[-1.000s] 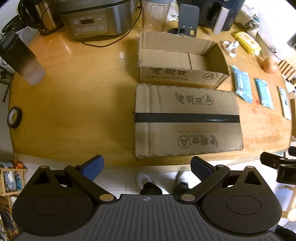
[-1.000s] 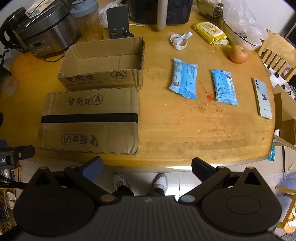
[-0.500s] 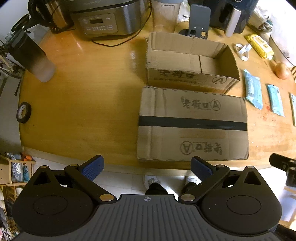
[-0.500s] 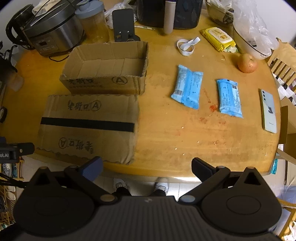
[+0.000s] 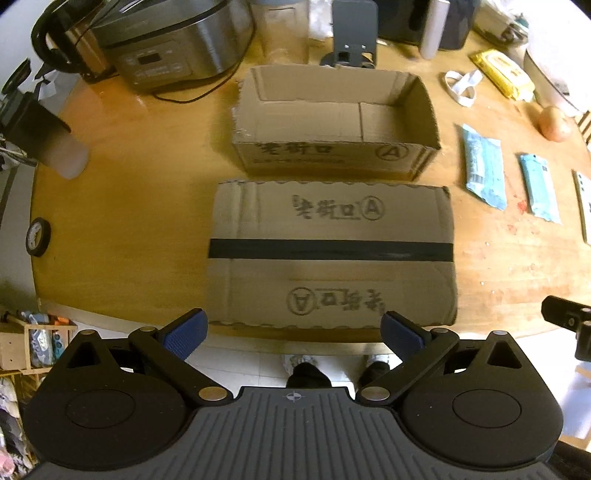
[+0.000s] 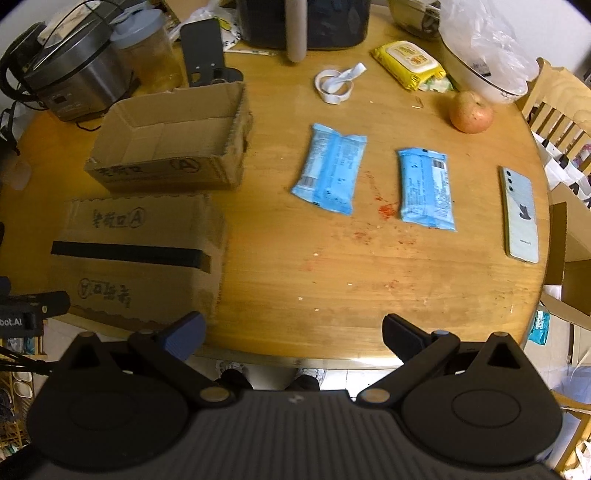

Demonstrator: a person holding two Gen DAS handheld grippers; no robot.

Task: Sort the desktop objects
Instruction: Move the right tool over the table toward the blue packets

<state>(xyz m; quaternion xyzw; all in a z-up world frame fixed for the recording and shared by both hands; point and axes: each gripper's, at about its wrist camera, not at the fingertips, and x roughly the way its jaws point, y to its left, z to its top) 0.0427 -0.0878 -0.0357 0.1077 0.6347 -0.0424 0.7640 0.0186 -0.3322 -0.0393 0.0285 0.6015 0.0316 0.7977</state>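
An open cardboard box [image 5: 334, 122] [image 6: 173, 138] stands at mid-table, empty inside. In front of it lies an upturned cardboard box with a black tape stripe [image 5: 332, 251] [image 6: 136, 251]. Two blue packets lie to the right: one [image 6: 330, 168] [image 5: 484, 166] nearer the boxes, the other [image 6: 426, 188] [image 5: 541, 186] beyond it. A pale phone [image 6: 519, 214] rests near the right edge. My left gripper [image 5: 293, 330] is open, held off the table's near edge before the taped box. My right gripper [image 6: 291, 332] is open over the near edge, well short of the packets.
At the back stand a rice cooker [image 5: 173, 40], a kettle [image 5: 70, 33], a jar [image 6: 147, 48], a phone stand [image 6: 205, 48] and a dark appliance [image 6: 303, 22]. A white strap [image 6: 336, 83], yellow wipes [image 6: 410, 64], an apple [image 6: 471, 112], a bowl [image 6: 487, 70], a tape roll [image 5: 37, 236] and a bottle [image 5: 48, 140] lie around.
Both grippers have moved forward toward the table; boxes and packets look larger. Both stay open, and nothing on the table has shifted.
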